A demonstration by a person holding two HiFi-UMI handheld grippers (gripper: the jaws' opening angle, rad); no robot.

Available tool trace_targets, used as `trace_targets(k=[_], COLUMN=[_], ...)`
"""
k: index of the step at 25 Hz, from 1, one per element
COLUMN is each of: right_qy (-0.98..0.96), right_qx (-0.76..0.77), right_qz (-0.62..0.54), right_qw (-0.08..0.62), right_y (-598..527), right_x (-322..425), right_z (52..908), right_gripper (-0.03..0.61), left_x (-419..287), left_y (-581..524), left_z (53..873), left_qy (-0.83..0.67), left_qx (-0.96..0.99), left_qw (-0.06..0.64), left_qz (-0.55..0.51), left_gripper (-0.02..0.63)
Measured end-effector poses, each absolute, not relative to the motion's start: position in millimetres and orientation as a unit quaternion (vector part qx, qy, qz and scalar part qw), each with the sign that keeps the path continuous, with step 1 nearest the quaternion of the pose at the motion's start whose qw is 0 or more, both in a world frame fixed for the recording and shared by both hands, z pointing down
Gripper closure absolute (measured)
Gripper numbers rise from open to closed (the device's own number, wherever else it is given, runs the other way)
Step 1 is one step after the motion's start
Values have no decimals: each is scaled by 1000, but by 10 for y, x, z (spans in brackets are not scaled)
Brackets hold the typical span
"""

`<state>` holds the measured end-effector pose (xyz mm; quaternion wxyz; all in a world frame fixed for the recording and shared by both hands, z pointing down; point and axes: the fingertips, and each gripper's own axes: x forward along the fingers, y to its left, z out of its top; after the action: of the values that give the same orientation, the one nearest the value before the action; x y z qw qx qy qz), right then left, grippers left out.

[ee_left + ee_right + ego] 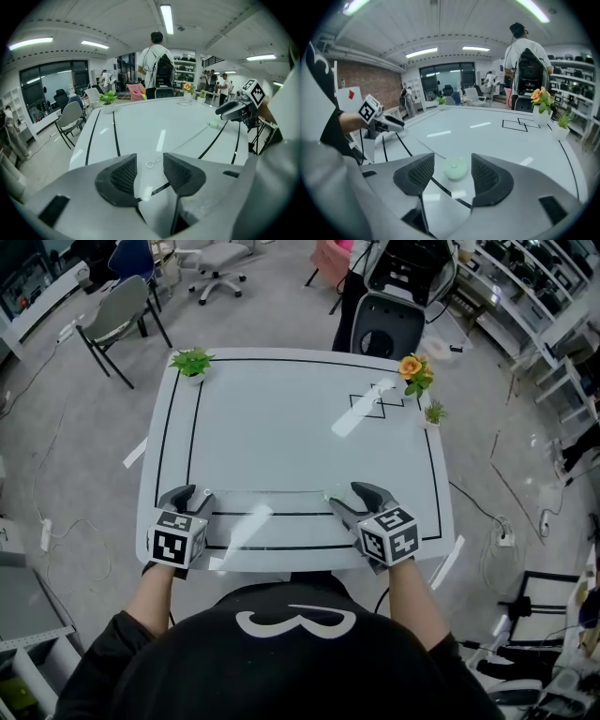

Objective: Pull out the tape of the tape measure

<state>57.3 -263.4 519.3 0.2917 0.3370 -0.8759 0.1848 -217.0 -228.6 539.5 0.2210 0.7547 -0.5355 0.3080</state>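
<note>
The pale green tape measure case (454,169) lay on the white table (281,418) near its front edge, between the spread jaws of the right gripper (453,161), with neither pad pressing on it. Its thin tape (187,140) ran flat across to the left gripper (150,159) (jaws also apart), where the tape's ring end (151,164) lay untouched between them.

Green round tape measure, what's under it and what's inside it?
Under the tape measure you can see the white table. Its pulled-out tape lies flat across the table. What's inside can't be seen, because the closed green shell covers it.
</note>
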Motion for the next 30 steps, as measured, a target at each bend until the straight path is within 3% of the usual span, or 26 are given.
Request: trace_targets(k=[7,10,13,18,30], right_qy=[-911,-923,-933,-943,-952], right_qx=[316,301,289,280,251], right_qz=[193,183,172,149,166], right_qw=[183,154,129,96,54], right_y=[-2436,-2334,-2267,-2201,-2089], right_x=[415,321,234,168,56], right_z=[4498,4240,4021,3775,3599], right_gripper=[355,361,412,567,575], left_x=[-1983,-1724,-1468,-1059,-756], left_y=[-2324,-2281,-2242,-2127,-2095], left_z=[4754,4493,4162,3789,3687], left_qy=[-537,-493,-450,-384,-335], left_qx=[790,819,848,892,911], left_qw=[250,268,267,232,240], left_qz=[161,124,83,58,31], left_gripper=[470,524,598,603,606])
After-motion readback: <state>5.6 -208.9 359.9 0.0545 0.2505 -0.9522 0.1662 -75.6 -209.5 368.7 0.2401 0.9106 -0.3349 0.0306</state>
